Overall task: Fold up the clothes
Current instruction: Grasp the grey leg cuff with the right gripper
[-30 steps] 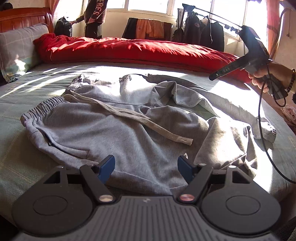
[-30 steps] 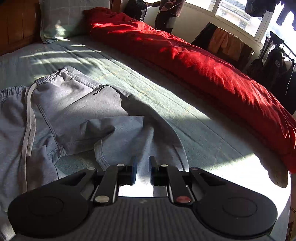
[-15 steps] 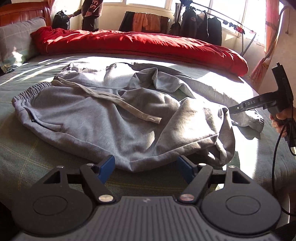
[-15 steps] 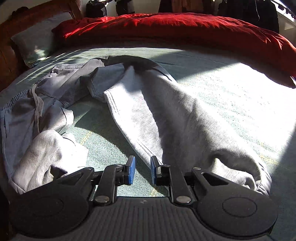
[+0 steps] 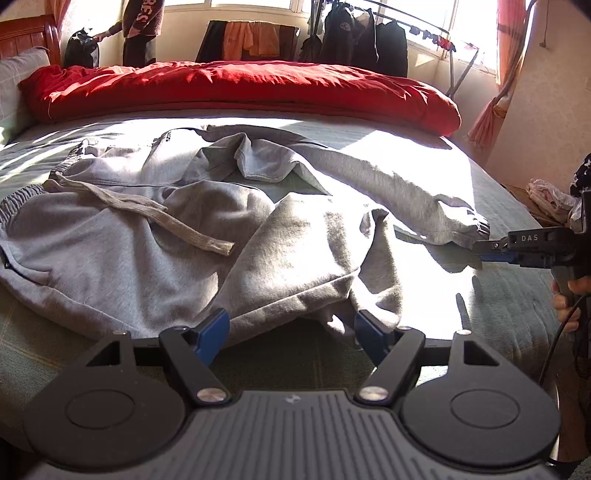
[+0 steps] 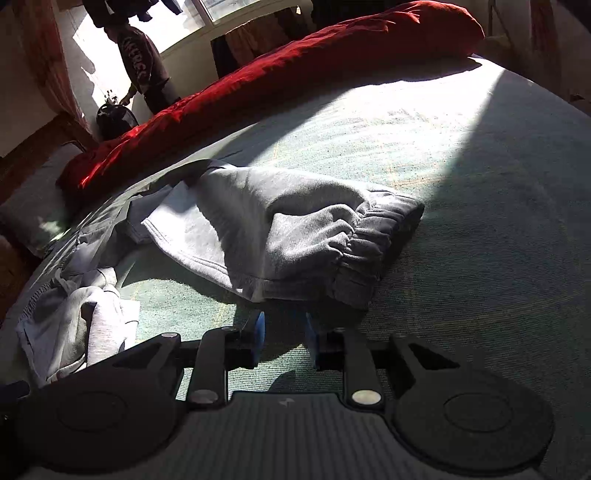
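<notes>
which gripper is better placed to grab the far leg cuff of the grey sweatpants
Right. The right gripper sits open just short of the cuff; the left gripper is open by the crumpled near leg, away from it.

A lived-in home bedroom was shown. A wide bed [image 5: 491,295] covered with a green checked sheet filled both views, and a rolled red duvet [image 5: 240,92] was laid along its far side. A wooden headboard [image 5: 29,40] and a pillow [image 5: 14,92] were seen at the left. Dark jackets were hung on a clothes rack [image 5: 369,40] before sunlit windows, which were framed by an orange curtain [image 5: 498,96]. A standing person [image 5: 142,29] was seen beside a black bag [image 5: 82,50].
</notes>
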The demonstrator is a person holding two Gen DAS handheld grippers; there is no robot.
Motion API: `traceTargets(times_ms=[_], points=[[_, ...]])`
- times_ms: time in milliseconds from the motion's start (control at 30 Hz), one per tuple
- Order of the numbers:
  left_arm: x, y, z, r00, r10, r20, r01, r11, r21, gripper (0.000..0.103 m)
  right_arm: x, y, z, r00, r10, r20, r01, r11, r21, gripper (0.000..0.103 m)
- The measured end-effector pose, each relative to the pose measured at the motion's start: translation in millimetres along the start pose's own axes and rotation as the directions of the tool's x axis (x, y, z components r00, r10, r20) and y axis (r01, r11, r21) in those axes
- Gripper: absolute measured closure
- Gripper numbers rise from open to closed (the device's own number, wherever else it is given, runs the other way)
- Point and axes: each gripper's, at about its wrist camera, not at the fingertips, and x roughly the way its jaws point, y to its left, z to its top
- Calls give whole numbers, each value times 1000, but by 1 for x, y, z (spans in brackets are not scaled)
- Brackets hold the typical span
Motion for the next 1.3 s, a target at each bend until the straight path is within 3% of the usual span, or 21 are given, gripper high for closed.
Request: traceTargets(times_ms=[200, 333, 600, 800, 1100, 1233, 1300], points=[[13, -16, 5, 999, -27, -17, 27, 1000, 6, 28, 5, -40, -1, 995, 104, 7, -103, 976, 190, 57], [19, -21, 7, 999, -35, -27, 35, 999, 3, 28, 17, -58, 4, 984, 175, 44, -180, 937, 298, 46], [29, -19, 14, 999, -24, -35, 24, 1000, -13, 28, 43, -78, 11, 965, 235, 115, -261, 851, 455, 44], [36, -17, 17, 999, -35, -37, 34, 999, -19, 28, 49, -86, 15, 961, 204, 185, -271, 822, 500, 44], [42, -12, 17, 998, -39, -43, 38, 999, -31, 28, 58, -82, 33, 976, 109, 186, -183, 877, 445, 38], [44, -10, 16, 998, -39, -47, 37, 998, -41, 28, 65, -82, 28, 960, 227, 162, -277, 835, 475, 35], [45, -11, 17, 998, -38, -48, 37, 999, -38, 28, 68, -83, 31, 957, 240, 164, -290, 834, 469, 34]])
